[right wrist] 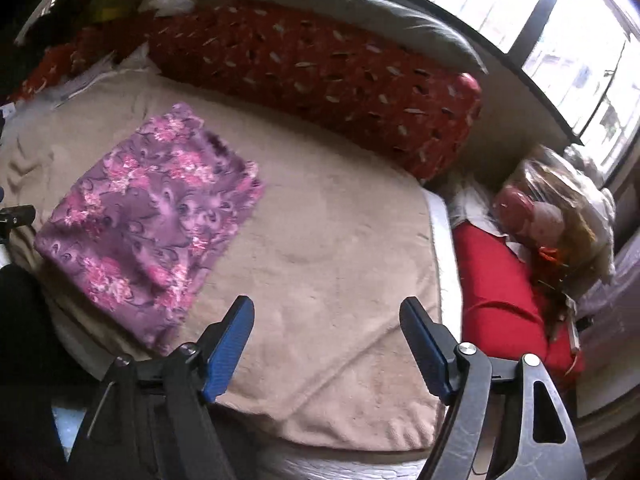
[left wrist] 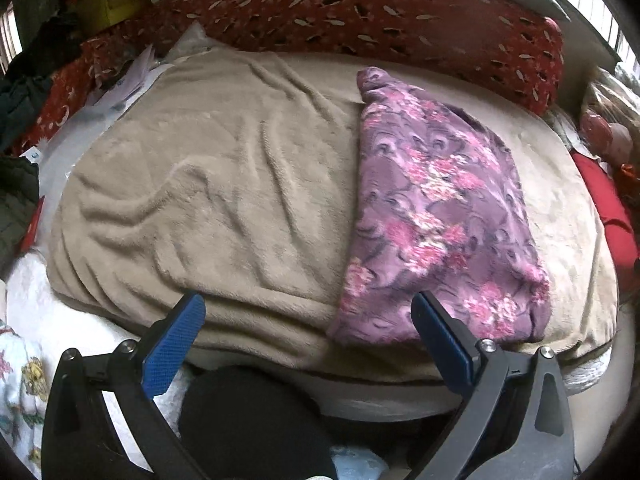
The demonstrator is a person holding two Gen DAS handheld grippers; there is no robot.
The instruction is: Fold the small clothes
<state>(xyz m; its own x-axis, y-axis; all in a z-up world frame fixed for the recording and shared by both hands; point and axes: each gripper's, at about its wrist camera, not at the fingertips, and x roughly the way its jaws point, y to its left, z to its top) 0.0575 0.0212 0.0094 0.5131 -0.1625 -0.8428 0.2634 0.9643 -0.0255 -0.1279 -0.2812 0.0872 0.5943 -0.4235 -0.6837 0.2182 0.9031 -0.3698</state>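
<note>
Beige fleece blanket (left wrist: pixel 224 184) is covering the bed, with a long red pillow (left wrist: pixel 392 28) lying along the far edge. From the left wrist, the left gripper (left wrist: pixel 308 320) is hanging wide open with nothing in it, and the folded purple floral cloth (left wrist: pixel 436 216) is sitting just past its right finger. Over on the right wrist view, the right gripper (right wrist: pixel 326 322) is also gaping open and empty over bare blanket (right wrist: pixel 320 240), with the cloth (right wrist: pixel 152 216) lying off to its left.
</note>
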